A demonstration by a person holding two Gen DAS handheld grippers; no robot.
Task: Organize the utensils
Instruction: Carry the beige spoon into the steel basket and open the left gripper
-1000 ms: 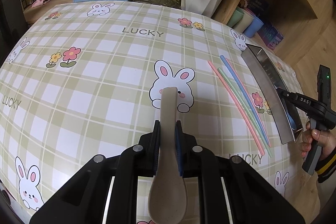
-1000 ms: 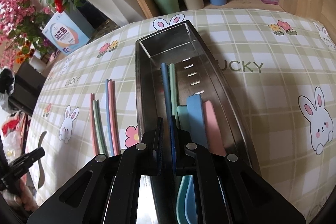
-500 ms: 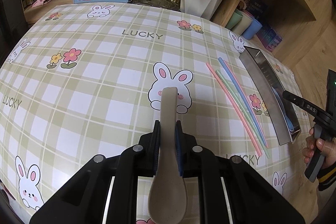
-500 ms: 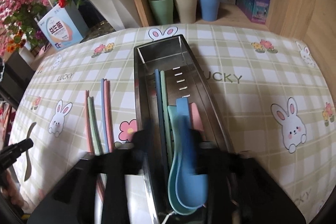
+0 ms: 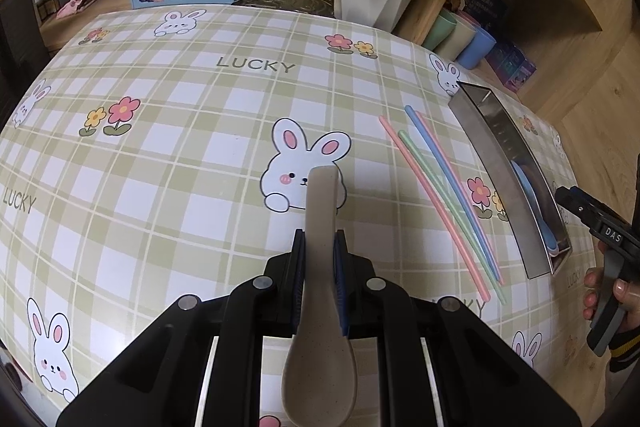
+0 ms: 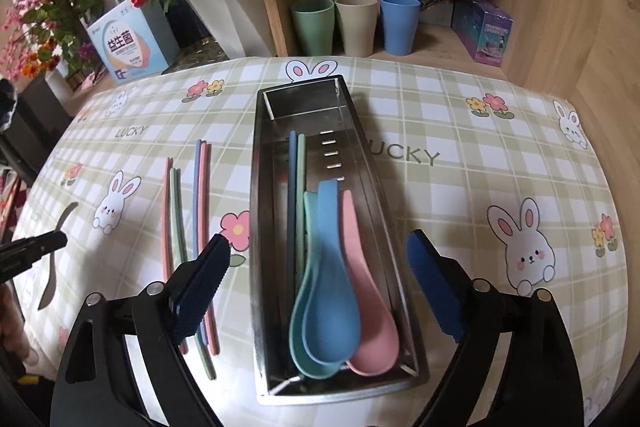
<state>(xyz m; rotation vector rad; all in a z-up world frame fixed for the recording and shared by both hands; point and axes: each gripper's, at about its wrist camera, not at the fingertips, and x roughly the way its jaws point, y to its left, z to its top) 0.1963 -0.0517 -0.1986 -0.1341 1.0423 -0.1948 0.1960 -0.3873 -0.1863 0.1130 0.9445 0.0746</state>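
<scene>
Left claw (image 5: 320, 247) clamps a light, stiff beige spoon (image 5: 320, 315) at its narrow handle above the checked surface (image 5: 160, 155), while the right claw (image 6: 318, 251) hangs spread wide over the steel tray (image 6: 264, 211) of spoons.

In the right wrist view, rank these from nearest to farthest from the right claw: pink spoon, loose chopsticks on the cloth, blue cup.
From the right claw:
1. Pink spoon, in the metal tray, between its fingers.
2. Loose chopsticks, on the cloth to the left.
3. Blue cup, on the shelf behind.
</scene>
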